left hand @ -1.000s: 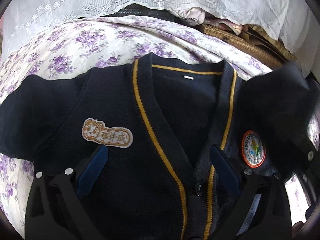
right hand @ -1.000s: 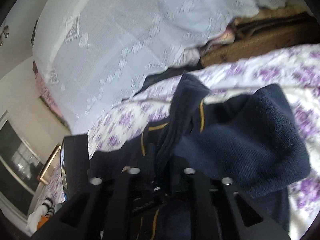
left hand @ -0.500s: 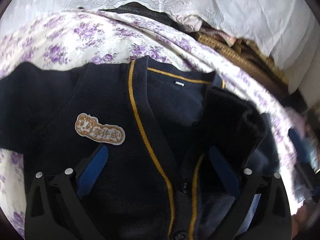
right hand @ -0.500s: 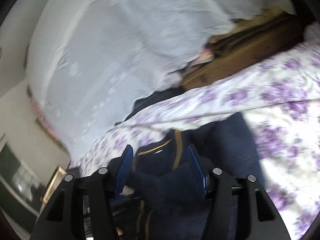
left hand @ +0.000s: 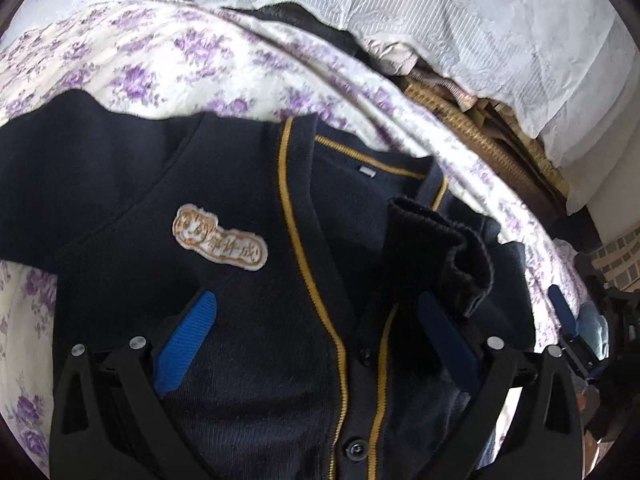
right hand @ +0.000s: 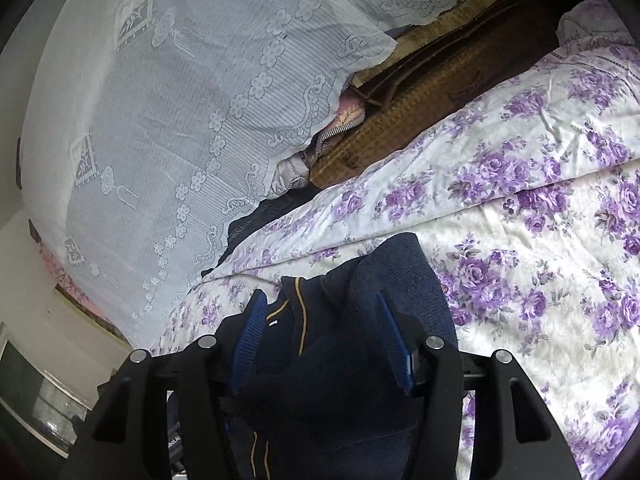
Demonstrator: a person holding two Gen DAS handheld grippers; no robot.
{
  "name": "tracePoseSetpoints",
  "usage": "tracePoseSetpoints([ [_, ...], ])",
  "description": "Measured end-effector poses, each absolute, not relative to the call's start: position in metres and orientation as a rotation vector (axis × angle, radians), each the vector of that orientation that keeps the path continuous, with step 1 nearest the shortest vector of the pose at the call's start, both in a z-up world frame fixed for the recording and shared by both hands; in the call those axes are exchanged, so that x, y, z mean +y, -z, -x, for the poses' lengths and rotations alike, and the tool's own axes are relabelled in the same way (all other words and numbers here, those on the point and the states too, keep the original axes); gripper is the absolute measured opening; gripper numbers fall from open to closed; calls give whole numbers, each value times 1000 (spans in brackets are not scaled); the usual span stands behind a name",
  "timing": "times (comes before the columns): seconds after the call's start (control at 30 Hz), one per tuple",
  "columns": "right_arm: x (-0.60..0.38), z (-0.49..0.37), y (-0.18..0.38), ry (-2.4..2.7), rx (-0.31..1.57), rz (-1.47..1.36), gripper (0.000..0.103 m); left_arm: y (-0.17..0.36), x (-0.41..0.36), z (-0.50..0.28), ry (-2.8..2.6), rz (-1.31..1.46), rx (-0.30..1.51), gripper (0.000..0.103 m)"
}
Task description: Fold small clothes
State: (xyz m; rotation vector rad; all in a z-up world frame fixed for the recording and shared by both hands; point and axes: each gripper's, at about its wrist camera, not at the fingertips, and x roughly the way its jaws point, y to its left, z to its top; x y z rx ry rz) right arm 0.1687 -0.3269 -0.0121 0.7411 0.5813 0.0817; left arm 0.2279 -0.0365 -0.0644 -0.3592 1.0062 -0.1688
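On the bed (right hand: 520,240), both grippers gape, left gripper (left hand: 316,344) and right gripper (right hand: 320,344); the cardigan's (left hand: 248,320) folded sleeve (left hand: 448,256), bunched and unpinned, could flop open.

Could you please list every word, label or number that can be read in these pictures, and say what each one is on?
Name patch on the chest of the navy cardigan: gold embroidered Chinese characters beside a small cartoon figure, too blurred to read with confidence.
Neck tag inside the collar: too small to read.
White marking at the bottom edge of the right wrist view: too small and cut off to read.
No other text shows.
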Motion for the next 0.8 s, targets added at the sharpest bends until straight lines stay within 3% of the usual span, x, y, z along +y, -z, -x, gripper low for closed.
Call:
tracePoseSetpoints([
  [0.33, -331, -170, 15, -53, 598, -740, 57, 69, -45, -220, 125, 299, 1060, 98],
  [0.8, -330, -167, 12, -63, 590, -753, 57, 63, -33, -226, 210, 444, 1068, 98],
])
